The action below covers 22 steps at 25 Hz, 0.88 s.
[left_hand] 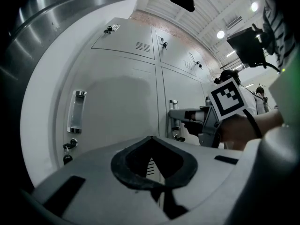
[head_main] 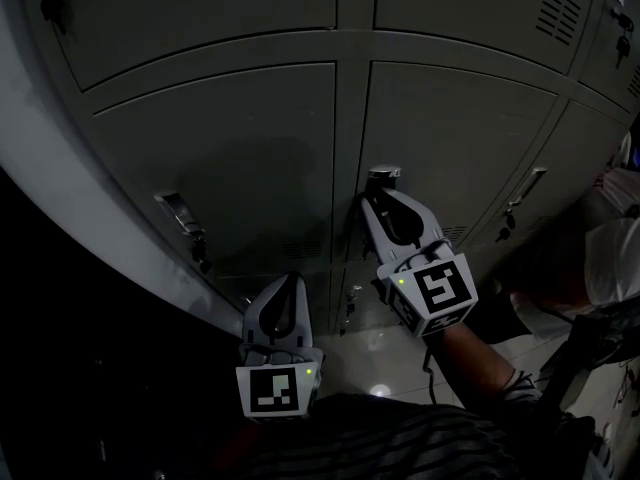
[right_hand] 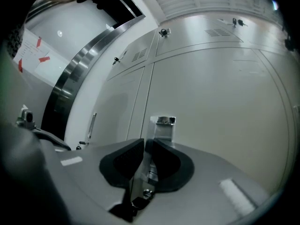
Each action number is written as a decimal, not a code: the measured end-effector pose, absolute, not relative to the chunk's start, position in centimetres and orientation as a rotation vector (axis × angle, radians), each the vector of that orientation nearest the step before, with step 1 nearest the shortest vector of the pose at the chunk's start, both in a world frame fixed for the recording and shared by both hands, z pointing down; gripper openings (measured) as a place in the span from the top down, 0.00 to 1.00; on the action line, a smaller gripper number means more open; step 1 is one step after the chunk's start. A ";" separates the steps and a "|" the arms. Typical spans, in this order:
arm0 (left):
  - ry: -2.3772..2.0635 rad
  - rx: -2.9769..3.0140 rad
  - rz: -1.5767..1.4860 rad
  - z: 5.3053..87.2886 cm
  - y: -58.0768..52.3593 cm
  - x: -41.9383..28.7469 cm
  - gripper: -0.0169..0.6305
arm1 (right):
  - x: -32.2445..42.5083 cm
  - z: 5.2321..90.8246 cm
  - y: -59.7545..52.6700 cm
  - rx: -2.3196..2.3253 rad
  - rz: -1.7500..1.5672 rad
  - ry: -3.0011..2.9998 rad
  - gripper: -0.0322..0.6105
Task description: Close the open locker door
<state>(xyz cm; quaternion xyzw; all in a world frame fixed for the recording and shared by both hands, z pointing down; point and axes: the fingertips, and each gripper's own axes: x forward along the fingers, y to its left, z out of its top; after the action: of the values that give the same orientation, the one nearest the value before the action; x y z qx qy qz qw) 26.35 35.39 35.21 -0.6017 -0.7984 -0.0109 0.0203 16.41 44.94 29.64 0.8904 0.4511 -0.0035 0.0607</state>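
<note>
We face a grey locker bank (head_main: pixel 200 28). The locker door (head_main: pixel 450 138) in its lower row, right of the centre post, looks level with its neighbours. Our right gripper (head_main: pixel 374 198) pinches the handle (right_hand: pixel 161 125) at that door's left edge. Our left gripper (head_main: pixel 297 278) hangs lower, jaws pressed together on nothing.

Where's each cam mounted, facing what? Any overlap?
Head view: on the person's head, looking steeply down at the lockers; shows left gripper, right gripper, right forearm.
Left gripper view: rides the left gripper, facing the lockers along its shut, empty jaws.
Right gripper view: rides the right gripper, facing the door handle its jaws clamp.
Shared: head and left gripper views show the right gripper on that handle.
</note>
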 end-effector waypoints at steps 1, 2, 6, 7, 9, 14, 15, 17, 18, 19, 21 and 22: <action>-2.477 -1.866 -0.035 35.2 35.1 26.2 0.97 | 16.4 29.6 44.7 2.703 -0.022 1.360 0.84; -2.477 -1.865 -0.035 35.2 34.9 26.1 0.97 | 16.2 29.4 44.3 2.711 -0.038 1.357 0.77; -2.497 -1.846 -0.042 34.9 33.5 24.9 0.97 | 14.7 29.0 41.1 2.713 -0.085 1.390 0.73; -2.504 -1.841 -0.053 34.9 33.0 24.4 0.97 | 14.3 29.2 40.0 2.719 -0.082 1.395 0.73; -2.504 -1.850 -0.075 34.7 31.7 23.6 0.97 | 13.8 29.8 37.9 2.752 -0.066 1.380 0.73; -2.501 -1.835 -0.006 34.5 27.0 19.7 0.97 | 11.4 31.3 31.1 2.848 -0.077 1.338 0.75; -2.524 -1.798 -0.009 34.6 26.0 17.9 0.97 | 9.9 31.4 29.5 2.837 -0.082 1.363 0.75; -2.584 -1.753 0.028 34.2 23.8 14.2 0.97 | 6.4 31.7 26.2 2.816 -0.079 1.408 0.76; -2.605 -1.746 0.049 33.8 22.4 12.6 0.97 | 4.9 31.7 24.4 2.813 -0.081 1.420 0.77; -2.614 -1.743 0.063 33.6 20.9 11.1 0.97 | 3.6 31.6 22.6 2.812 -0.083 1.423 0.79; -2.611 -1.750 0.066 33.5 17.5 8.9 0.97 | 1.3 31.6 18.9 2.812 -0.092 1.422 0.84; -2.603 -1.759 0.059 33.6 15.8 7.9 0.97 | 0.2 31.6 17.2 2.817 -0.098 1.423 0.87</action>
<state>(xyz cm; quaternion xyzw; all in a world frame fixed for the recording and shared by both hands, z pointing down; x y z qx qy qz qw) 7.93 15.79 33.62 -0.5599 -0.8284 0.0187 -0.0004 0.19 17.20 31.58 0.8921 0.4507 -0.0311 -0.0081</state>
